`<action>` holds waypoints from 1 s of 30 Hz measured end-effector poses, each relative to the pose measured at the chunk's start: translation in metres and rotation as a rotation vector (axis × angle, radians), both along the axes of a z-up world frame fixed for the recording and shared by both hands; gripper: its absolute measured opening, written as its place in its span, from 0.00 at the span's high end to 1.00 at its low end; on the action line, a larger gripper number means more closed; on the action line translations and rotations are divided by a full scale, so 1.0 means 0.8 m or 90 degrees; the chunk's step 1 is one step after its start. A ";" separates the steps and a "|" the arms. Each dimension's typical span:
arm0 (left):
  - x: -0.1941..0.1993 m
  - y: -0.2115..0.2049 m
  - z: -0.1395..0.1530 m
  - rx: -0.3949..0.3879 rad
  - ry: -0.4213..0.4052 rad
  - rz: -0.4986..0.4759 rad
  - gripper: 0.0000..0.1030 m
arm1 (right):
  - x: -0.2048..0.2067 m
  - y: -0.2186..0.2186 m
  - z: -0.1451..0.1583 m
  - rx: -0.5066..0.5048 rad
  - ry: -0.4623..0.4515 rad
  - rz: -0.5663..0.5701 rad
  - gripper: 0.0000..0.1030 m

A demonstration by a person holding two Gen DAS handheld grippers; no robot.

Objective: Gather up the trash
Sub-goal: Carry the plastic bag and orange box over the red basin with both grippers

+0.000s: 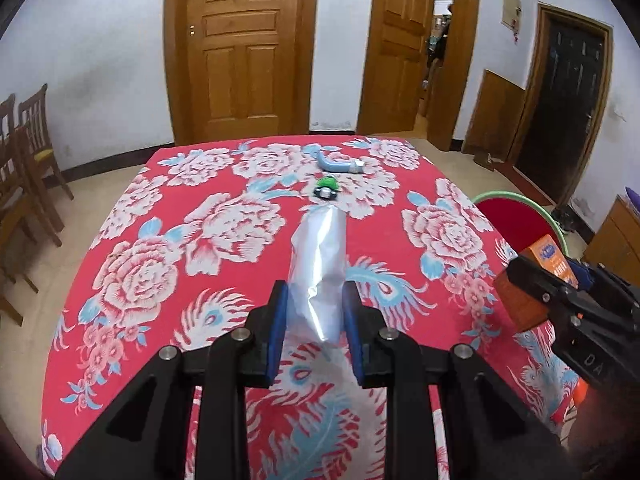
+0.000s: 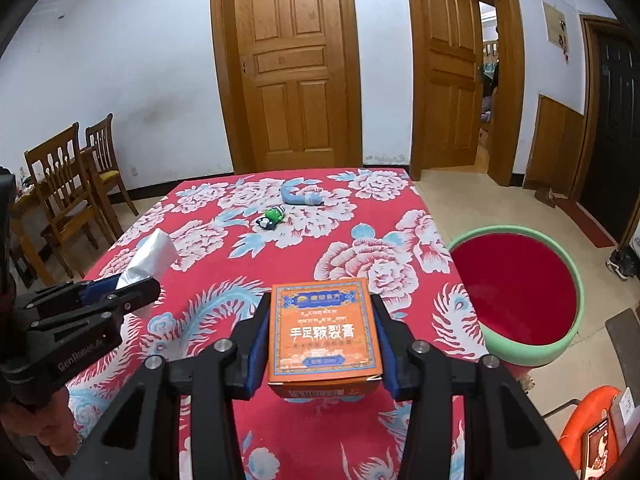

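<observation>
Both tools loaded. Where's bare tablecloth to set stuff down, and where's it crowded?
Free: the left half of the red floral tablecloth, from the near edge to the far corner, and the right strip beside the red green-rimmed basin. Crowded: far centre, with the small green toy and bent blue tube. Left tool grips a silver foil pouch; right tool an orange carton.

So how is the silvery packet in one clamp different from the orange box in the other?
The silver packet is soft, crumpled and plain; the orange box is rigid, square-edged and printed with text. The packet sits in the left gripper, the box in the right gripper. Both are clamped between blue-padded fingers above the floral tablecloth.
</observation>
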State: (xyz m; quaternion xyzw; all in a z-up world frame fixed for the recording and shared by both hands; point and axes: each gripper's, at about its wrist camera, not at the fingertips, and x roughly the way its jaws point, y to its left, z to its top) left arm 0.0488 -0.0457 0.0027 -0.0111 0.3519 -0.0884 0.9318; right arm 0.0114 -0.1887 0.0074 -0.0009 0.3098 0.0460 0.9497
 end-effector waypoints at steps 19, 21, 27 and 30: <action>0.001 -0.006 0.010 -0.012 -0.010 -0.002 0.73 | -0.005 -0.022 0.004 0.002 -0.004 -0.027 0.54; 0.003 -0.017 0.011 -0.012 -0.011 -0.022 0.73 | -0.007 -0.028 0.006 0.001 -0.004 -0.036 0.54; 0.008 -0.060 0.011 -0.015 -0.015 -0.085 0.73 | -0.019 -0.059 0.010 -0.010 -0.003 -0.091 0.53; 0.009 -0.084 0.010 -0.020 -0.013 -0.121 0.73 | -0.029 -0.077 0.014 -0.012 -0.005 -0.126 0.53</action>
